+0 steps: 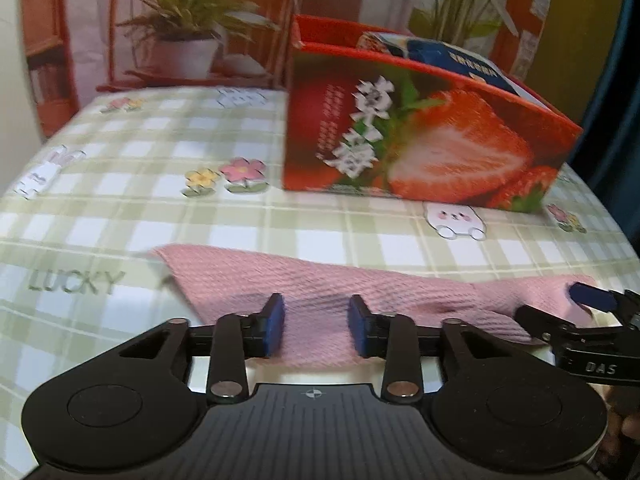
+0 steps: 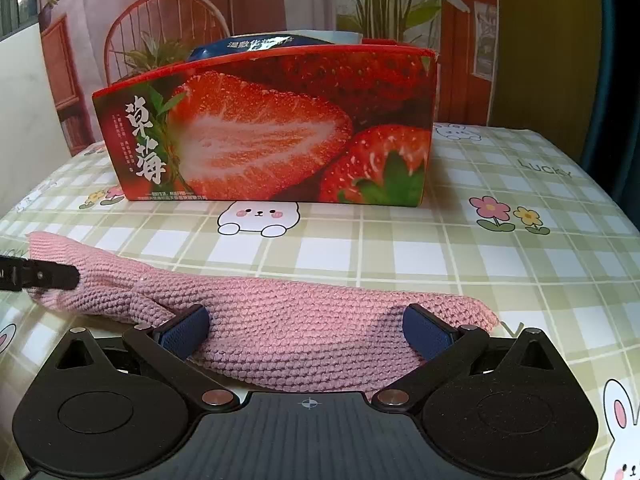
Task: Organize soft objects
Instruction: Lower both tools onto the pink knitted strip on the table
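Note:
A pink knitted cloth lies flat and stretched out on the checked tablecloth, in front of a red strawberry-printed box. My left gripper is over the cloth's left part. Its blue pads stand a little apart with flat cloth showing between them, not pinched. My right gripper is open wide over the cloth's right part, and the cloth spans the gap between its pads. One blue finger of the right gripper rests at the cloth's right end. A black finger of the left gripper lies over the cloth's left end.
A blue packet sticks up out of the open box. The green checked tablecloth has flower and rabbit prints. Behind the table hangs a printed backdrop with a chair and potted plants. The table edge falls away at left and right.

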Available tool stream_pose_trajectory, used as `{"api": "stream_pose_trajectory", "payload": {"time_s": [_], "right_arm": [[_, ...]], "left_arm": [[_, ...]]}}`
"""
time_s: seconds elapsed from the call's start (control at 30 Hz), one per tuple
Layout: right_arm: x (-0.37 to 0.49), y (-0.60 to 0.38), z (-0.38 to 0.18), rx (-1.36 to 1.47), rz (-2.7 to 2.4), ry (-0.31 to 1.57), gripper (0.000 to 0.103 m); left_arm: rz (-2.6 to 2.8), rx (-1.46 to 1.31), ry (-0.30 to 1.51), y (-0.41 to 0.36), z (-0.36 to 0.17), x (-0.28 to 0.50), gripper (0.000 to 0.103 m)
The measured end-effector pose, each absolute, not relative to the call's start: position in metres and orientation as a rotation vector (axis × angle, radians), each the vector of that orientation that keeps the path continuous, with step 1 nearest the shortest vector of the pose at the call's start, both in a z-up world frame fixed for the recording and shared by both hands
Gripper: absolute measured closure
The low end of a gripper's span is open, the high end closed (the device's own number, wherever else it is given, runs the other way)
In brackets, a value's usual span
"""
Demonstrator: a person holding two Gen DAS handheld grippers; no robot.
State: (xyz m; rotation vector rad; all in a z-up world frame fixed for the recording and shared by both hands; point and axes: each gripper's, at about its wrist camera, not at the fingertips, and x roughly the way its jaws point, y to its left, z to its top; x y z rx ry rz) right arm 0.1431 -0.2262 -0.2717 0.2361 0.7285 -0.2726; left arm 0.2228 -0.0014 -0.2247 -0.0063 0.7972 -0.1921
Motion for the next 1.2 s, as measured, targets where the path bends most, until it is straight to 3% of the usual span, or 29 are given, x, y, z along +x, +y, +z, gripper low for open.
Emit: {"api": "stream_pose_trajectory", "payload": {"time_s": [0.03,0.1,0.27,0.5,1.13,1.2], "right_arm": [[0.143,-0.226,-0.272,0.237,-0.272,0.728,0.000],[0.143,-0.226,-0.272,0.238,-0.271,0.726,0.000],[0.142,-0.226,-0.272,0.242,-0.272,0.725,0.000],[0.142,-0.225,-0.271,0.247,-0.271,0.721,0.000],[0.141,-0.226,-0.270,0.257,-0.272,0.720,0.001],[0.139,-0.228,-0.268,0.273,-0.275,0.716,0.004]], "left_arm": [[-0.178,0.006,0.788,0.000,-0.224,0.222,0.039],[-0.136,0.023,0.771,0.002,-0.224,0.223,0.031],[-0.116,0.025,0.814,0.004,-0.233,0.231,0.030],[-0.052,-0.010,0.837,0.016,-0.242,0.241,0.000],[-0.078,0.001,0.858,0.017,-0.242,0.239,0.000],[-0.085,-0.013,0.851,0.021,-0.237,0.237,0.007]]}}
